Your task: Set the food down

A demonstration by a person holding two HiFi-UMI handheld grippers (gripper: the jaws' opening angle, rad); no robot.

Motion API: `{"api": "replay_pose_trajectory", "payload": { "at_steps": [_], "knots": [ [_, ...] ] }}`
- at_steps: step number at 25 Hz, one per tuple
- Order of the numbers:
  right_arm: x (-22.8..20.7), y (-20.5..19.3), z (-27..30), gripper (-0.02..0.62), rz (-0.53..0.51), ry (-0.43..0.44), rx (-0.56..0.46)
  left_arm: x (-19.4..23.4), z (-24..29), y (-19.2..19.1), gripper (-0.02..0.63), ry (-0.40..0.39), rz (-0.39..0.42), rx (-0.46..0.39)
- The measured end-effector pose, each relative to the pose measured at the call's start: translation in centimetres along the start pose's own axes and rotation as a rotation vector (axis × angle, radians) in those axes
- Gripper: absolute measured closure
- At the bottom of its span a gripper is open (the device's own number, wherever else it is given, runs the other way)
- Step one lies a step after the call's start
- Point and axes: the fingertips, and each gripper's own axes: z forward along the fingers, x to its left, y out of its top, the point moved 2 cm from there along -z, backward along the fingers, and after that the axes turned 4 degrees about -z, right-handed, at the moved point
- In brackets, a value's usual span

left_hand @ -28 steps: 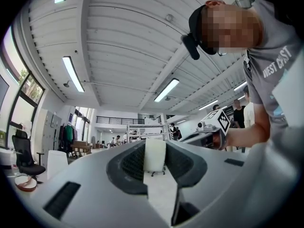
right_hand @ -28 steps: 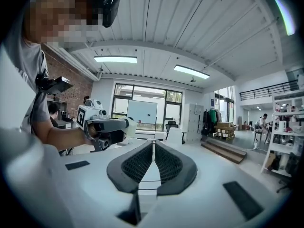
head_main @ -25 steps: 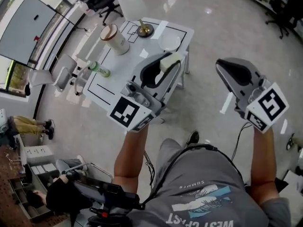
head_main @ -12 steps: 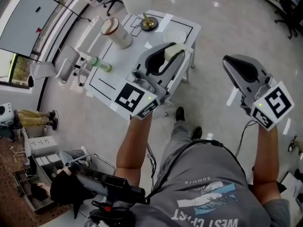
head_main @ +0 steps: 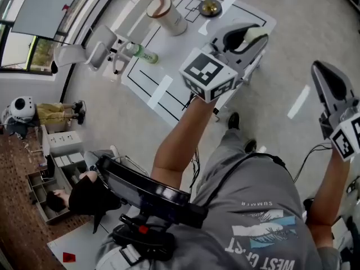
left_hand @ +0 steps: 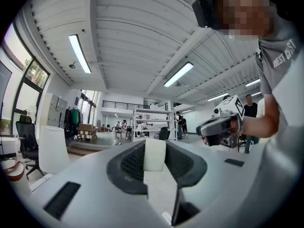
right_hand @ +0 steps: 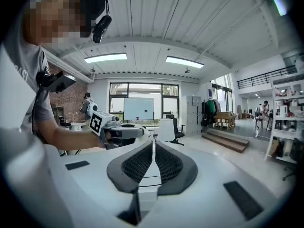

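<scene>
Left hand-held gripper (left_hand: 155, 151) is clamping the food (head_main: 254, 35): a pale cream rectangular block with flat, matte faces and square edges. It is sitting upright between the dark mesh-textured pads (left_hand: 127, 163), and the jaws are standing about as wide as the block. In the head view the block is showing off the desk, up in the jaws, overlapping the right edge of the desk (head_main: 169, 66). We're not seeing it touching the top.

Right hand-held gripper (right_hand: 153, 148) is sitting closed. Its two ribbed black pads are meeting along a thin seam with nothing between them. The smooth grey plastic shell is flaring into a teardrop shape, and in the head view it is hanging well to the right of the desk, over glossy pale floor.

The marker cube (head_main: 208, 75) on the left unit is showing black-and-white square patterns.

The desk is a white, smooth rectangle with thin black outlines and a strip of white tape (head_main: 160, 91). Three things are lying on it:
- a white cylindrical cup (head_main: 166, 14) with a brown top
- a translucent green plastic bottle (head_main: 141, 53), on its side
- a small brass-coloured domed item (head_main: 209, 5) at the far end
</scene>
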Motion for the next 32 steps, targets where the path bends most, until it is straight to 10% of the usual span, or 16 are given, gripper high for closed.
{"api": "replay_pose_trajectory", "payload": {
  "at_steps": [32],
  "knots": [
    [-2.6,-4.1,0.3,0.589,0.105,-0.153,0.1,12.2,6.8,-13.8,0.5,-0.002,-0.034,0.337]
  ]
}}
